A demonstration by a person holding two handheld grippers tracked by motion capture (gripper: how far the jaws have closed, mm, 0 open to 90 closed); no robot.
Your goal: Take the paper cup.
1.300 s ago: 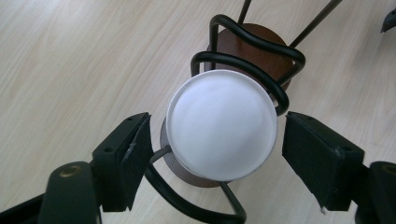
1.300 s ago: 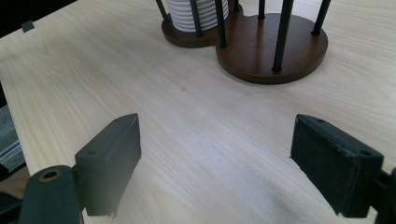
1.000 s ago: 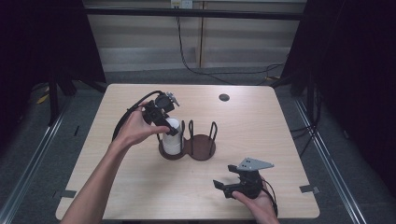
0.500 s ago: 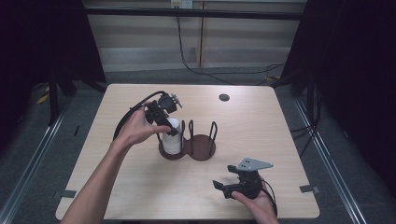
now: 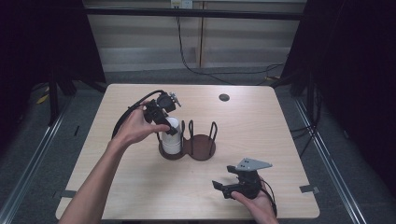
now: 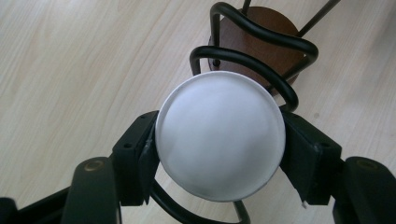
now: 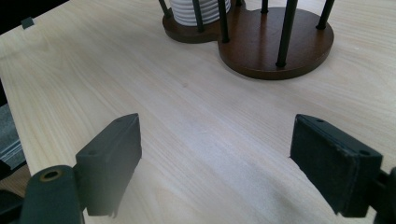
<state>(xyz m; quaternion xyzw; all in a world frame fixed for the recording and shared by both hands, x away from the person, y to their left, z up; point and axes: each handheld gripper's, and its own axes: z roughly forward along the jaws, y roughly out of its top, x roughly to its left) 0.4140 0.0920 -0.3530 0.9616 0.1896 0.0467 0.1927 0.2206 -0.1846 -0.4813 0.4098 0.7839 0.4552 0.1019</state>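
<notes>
White cup (image 6: 219, 140), pinched by the just-closing left claw (image 6: 219, 144); high view adds right claw (image 5: 233, 184) open

Small dark disc (image 5: 224, 97) near far edge of wooden table (image 5: 280, 140)

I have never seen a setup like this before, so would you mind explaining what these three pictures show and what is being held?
A person sits at a wooden table, holding a hand-operated two-jaw gripper in each hand. One picture is taken from a fixed camera above, looking down; the other two come from small cameras riding on the grippers, looking along their black jaws.

On the table stands a dark wooden holder with two round bays ringed by black wire loops. One bay holds a white cup, seemingly upside down; the other is empty. A small dark round spot sits near the far edge.

The left gripper has just been closing, and its jaws now press on the cup's sides. The right gripper rests open over bare table, holding nothing.
</notes>
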